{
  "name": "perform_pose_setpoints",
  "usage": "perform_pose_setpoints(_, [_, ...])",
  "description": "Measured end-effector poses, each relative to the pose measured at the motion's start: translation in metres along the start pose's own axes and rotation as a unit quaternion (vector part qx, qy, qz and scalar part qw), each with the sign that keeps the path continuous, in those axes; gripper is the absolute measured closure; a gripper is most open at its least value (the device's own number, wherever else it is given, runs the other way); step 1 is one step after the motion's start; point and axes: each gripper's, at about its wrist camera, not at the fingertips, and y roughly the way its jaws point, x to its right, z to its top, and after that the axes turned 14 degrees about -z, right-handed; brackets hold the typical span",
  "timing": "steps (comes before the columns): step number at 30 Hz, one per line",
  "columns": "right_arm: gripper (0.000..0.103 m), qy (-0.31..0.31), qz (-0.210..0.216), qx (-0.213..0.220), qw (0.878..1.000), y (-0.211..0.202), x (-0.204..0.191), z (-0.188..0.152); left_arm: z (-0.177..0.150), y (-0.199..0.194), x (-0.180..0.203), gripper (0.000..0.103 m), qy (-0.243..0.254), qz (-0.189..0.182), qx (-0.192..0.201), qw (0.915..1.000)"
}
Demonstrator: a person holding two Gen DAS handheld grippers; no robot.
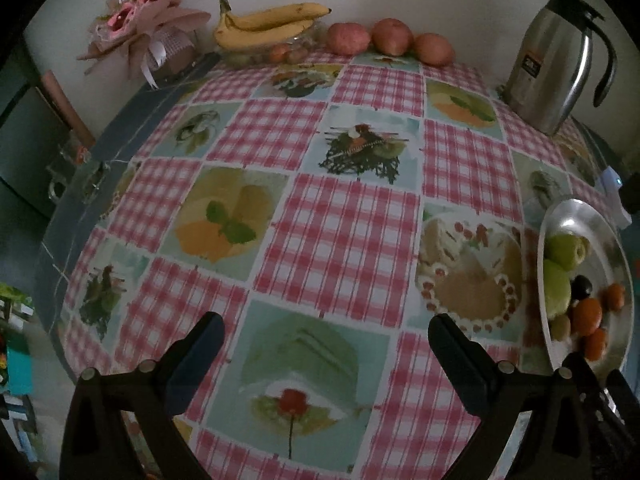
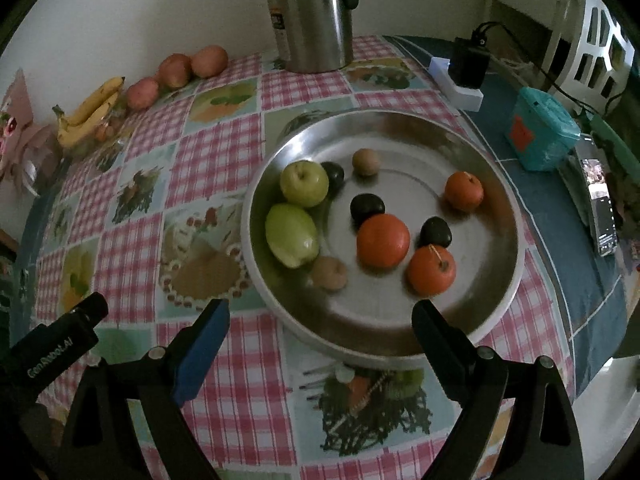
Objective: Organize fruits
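A round metal tray [image 2: 496,184] sits on the checked tablecloth and holds two green apples [image 2: 304,182], three orange fruits [image 2: 383,240], three dark plums [image 2: 367,207] and two brown kiwis [image 2: 365,162]. My right gripper [image 2: 320,320] is open and empty, just short of the tray's near rim. My left gripper [image 1: 326,332] is open and empty over the cloth, left of the tray [image 1: 576,216]. Bananas [image 1: 268,24] lie on a glass dish at the far edge, with three red apples [image 1: 392,36] beside them.
A steel thermos jug [image 1: 560,68] stands at the back right, also in the right wrist view [image 2: 312,16]. A pink wrapped bouquet [image 1: 140,20] lies at the back left. A white power strip [image 2: 460,84], a teal packet [image 2: 544,132] and a phone [image 2: 600,204] lie right of the tray.
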Motion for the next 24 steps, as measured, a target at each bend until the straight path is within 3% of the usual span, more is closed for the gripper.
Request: perform_pose_setpoints(24, [0.01, 0.024, -0.01, 0.074, 0.997, -0.05, 0.017, -0.018, -0.014, -0.056, 0.014, 0.0, 0.064, -0.006, 0.053, 0.9966])
